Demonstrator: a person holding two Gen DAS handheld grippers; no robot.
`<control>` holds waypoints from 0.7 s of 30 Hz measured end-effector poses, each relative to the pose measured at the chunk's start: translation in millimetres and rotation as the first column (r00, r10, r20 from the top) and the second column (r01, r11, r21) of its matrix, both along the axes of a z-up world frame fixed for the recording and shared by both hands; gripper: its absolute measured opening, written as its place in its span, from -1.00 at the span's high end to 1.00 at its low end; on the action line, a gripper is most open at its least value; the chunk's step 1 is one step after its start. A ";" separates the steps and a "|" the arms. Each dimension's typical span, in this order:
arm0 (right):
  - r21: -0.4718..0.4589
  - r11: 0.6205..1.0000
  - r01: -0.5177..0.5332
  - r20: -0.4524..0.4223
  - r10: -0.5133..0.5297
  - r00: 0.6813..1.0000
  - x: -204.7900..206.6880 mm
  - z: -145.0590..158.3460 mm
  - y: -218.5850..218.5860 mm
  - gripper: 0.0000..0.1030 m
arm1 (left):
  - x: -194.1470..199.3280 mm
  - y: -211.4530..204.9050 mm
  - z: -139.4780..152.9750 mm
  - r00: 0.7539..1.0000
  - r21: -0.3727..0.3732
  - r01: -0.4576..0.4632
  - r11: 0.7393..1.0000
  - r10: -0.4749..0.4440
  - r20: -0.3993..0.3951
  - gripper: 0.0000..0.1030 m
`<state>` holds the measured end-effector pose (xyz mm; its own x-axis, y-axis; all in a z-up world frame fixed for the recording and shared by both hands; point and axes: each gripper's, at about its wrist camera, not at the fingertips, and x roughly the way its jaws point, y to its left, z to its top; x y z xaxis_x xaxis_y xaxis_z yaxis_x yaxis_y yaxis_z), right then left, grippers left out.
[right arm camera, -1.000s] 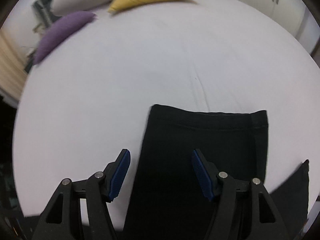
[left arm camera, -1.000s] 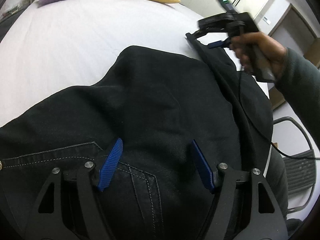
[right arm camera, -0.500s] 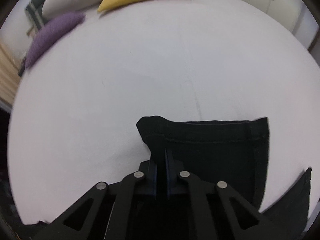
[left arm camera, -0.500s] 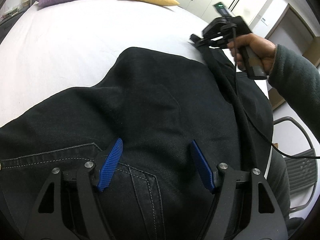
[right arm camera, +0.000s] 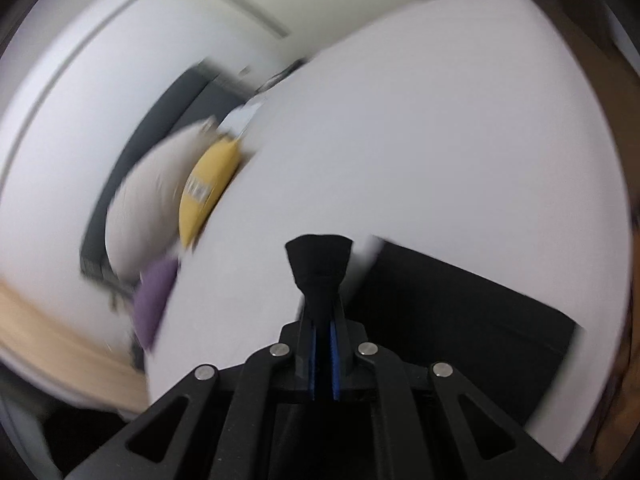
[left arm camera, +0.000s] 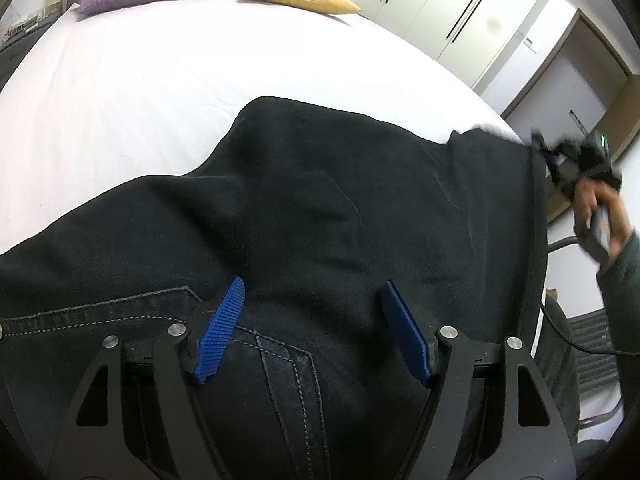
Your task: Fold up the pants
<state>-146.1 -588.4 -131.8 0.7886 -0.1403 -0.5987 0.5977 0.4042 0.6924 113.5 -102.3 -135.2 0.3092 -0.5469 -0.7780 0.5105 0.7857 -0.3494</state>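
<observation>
Black pants (left arm camera: 320,208) spread on white bed (left arm camera: 140,80); right gripper (right arm camera: 325,320) clamped on the leg hem, lifted off the bed; left gripper (left arm camera: 312,328) fingers apart over the waist end, long axis running waist-to-hem between them

black denim pants (left arm camera: 320,220) | pale contrast stitching at pocket and seams | spread over white bed, waist end nearest the left wrist camera | leg hem (right arm camera: 318,256) bunched, pinched and lifted off bed; rest of leg lies flat beside it
</observation>
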 end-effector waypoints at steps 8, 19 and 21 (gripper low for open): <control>0.277 0.959 0.055 0.123 -0.092 0.988 -23.2 -77.9 -5.3 0.26 | -3.2 -10.5 1.9 1.000 0.054 0.002 0.999 -0.003 0.018 -0.41; 0.306 0.951 0.036 0.120 -0.076 0.990 -28.7 -71.1 -18.4 0.92 | -4.8 -27.0 1.6 0.999 0.131 0.003 0.991 -0.009 0.044 -0.42; 0.307 0.950 0.055 0.119 -0.096 0.988 -41.4 -70.0 -17.3 0.92 | -4.0 -29.3 1.2 0.999 0.136 0.001 0.991 -0.007 0.044 -0.42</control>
<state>-187.5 -605.7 -201.9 0.8567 -0.0309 -0.5150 0.5146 0.1210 0.8488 109.5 -131.6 -133.9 0.3426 -0.4381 -0.8311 0.5264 0.8222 -0.2164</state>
